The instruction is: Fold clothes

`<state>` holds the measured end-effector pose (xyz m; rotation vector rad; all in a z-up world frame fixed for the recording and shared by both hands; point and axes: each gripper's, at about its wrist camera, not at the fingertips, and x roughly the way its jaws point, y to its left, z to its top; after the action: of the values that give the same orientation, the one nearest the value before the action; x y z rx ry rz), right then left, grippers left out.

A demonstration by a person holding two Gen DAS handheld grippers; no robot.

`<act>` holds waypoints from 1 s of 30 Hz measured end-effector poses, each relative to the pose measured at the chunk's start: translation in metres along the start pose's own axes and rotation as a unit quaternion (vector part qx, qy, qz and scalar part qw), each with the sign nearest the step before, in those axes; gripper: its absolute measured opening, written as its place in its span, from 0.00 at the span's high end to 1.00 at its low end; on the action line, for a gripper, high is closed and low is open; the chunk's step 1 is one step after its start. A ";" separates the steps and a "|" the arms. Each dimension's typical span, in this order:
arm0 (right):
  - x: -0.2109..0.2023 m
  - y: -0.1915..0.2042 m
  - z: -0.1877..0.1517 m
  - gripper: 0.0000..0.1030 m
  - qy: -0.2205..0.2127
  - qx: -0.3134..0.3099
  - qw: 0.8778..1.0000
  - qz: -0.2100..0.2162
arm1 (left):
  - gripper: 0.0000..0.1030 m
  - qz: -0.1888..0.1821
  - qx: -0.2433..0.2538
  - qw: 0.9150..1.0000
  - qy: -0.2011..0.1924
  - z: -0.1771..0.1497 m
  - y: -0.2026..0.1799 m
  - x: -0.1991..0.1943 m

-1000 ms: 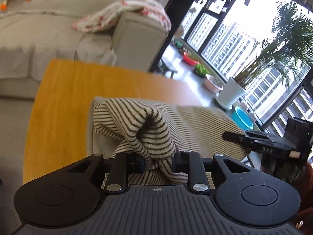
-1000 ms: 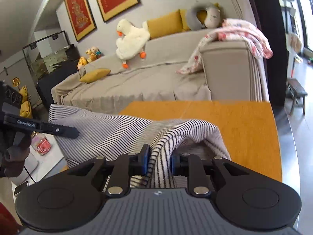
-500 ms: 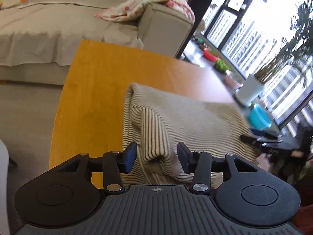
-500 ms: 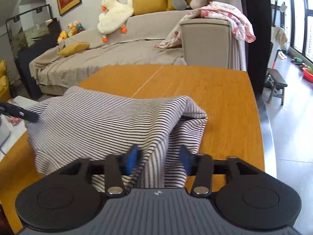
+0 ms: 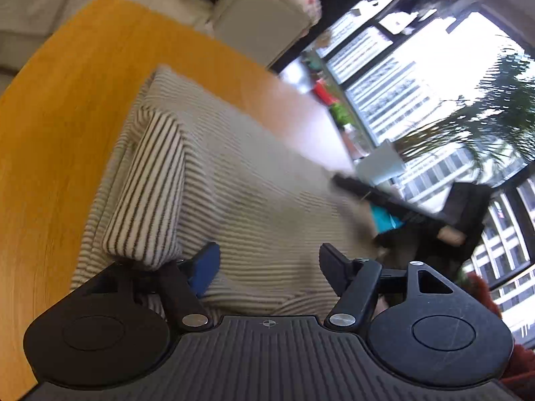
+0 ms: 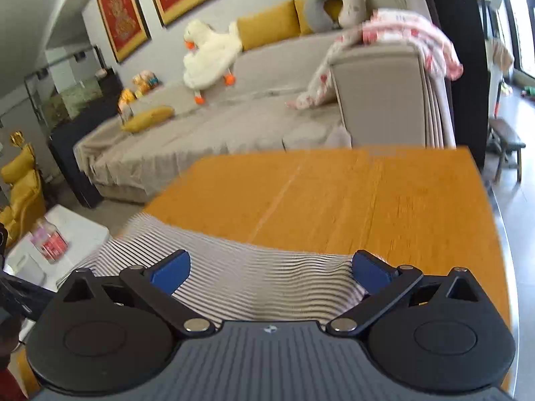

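A striped grey-and-white garment (image 5: 254,193) lies folded on the orange wooden table (image 5: 57,127). A folded flap stands up at its left side. My left gripper (image 5: 267,264) is open just above the garment's near edge and holds nothing. In the right wrist view the same garment (image 6: 254,280) lies flat under my right gripper (image 6: 269,267), which is wide open and empty. The right gripper's fingers (image 5: 367,190) show at the garment's far right edge in the left wrist view.
A grey sofa (image 6: 254,107) with a white duck plush (image 6: 210,53), yellow cushions and a pink blanket (image 6: 404,36) stands beyond the table. Large windows and potted plants (image 5: 501,107) are to the right. A white side table (image 6: 50,244) stands at left.
Both grippers have opened fully and let go of the garment, which has dropped flat onto the table. Both grippers have pulled back toward the near edge.
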<state>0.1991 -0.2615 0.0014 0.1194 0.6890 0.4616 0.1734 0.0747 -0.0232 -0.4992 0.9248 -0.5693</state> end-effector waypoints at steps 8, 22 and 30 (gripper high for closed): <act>-0.032 0.009 -0.053 0.00 0.001 0.085 0.995 -0.044 | 0.16 0.049 0.155 0.987 -0.018 0.066 -0.019 0.071; -0.050 0.062 -0.026 0.00 0.001 -0.098 0.994 -0.050 | 0.09 0.134 0.206 0.969 -0.035 0.048 -0.053 0.043; -0.003 0.035 -0.023 0.00 0.037 -0.124 0.981 -0.147 | 0.08 0.112 0.197 0.974 -0.001 0.030 -0.046 0.038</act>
<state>0.1701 -0.2329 -0.0056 -0.2345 0.7039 0.2647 0.2061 0.0204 -0.0022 -0.0365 0.8252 -0.5299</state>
